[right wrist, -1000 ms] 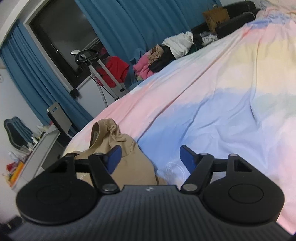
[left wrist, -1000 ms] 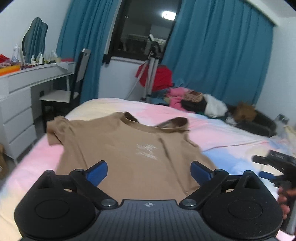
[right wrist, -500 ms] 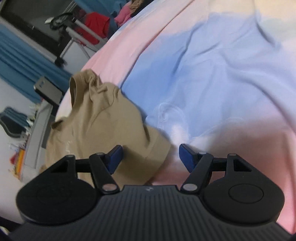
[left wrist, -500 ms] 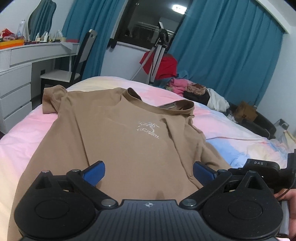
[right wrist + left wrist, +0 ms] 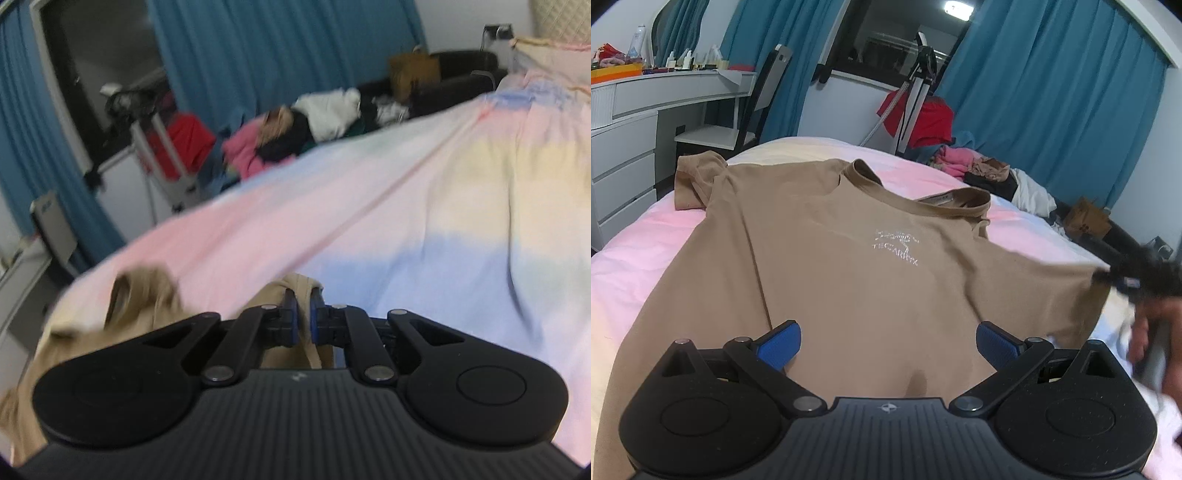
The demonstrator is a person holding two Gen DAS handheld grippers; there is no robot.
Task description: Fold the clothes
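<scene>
A tan T-shirt (image 5: 849, 266) with a small white chest print lies face up on the pastel bed sheet (image 5: 639, 251), collar toward the window. My left gripper (image 5: 886, 341) hovers open low over the shirt's lower body, blue pads wide apart and holding nothing. In the right wrist view my right gripper (image 5: 303, 319) is shut on a bunched edge of the T-shirt (image 5: 299, 291), lifted off the sheet. The left wrist view shows that gripper (image 5: 1137, 277), blurred, pulling the shirt's right sleeve outward, with a hand (image 5: 1152, 332) below it.
A white dresser (image 5: 624, 125) and chair (image 5: 738, 125) stand left of the bed. A tripod (image 5: 916, 85) with a red garment, and a pile of clothes (image 5: 990, 177), sit beyond the bed's far edge. Blue curtains (image 5: 1034, 103) hang behind. Bare sheet (image 5: 443, 221) stretches to the right.
My right gripper went from open beside the sleeve to shut on it and lifted it outward. My left gripper moved lower and closer over the shirt, still open.
</scene>
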